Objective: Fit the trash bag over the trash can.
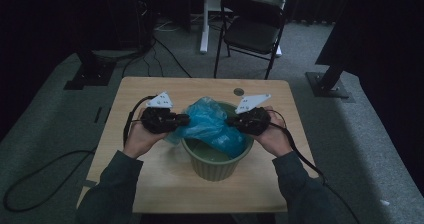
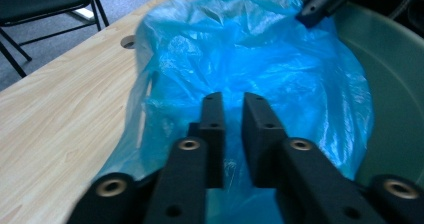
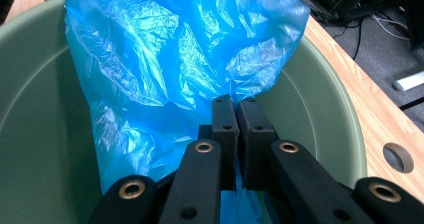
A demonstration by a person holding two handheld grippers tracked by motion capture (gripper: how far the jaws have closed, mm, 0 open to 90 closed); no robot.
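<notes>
Dim lab or studio: carpeted floor (image 1: 360,134), trailing cables (image 1: 165,51), folding chair (image 1: 252,26).

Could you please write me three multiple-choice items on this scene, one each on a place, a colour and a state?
1. Where does the plastic bag lie?
A. On the chair
B. Partly in the green pot, draped over its rim
C. On the floor

2. What colour is the bag?
A. Blue
B. Red
C. White

3. How does the right gripper stand?
A. Wide open above the table
B. Lying on the table
C. Shut on the bag

Answers: 1 B, the bag spills over the pot's rim; 2 A, blue in every view; 3 C, its jaws pinch the film.
</notes>
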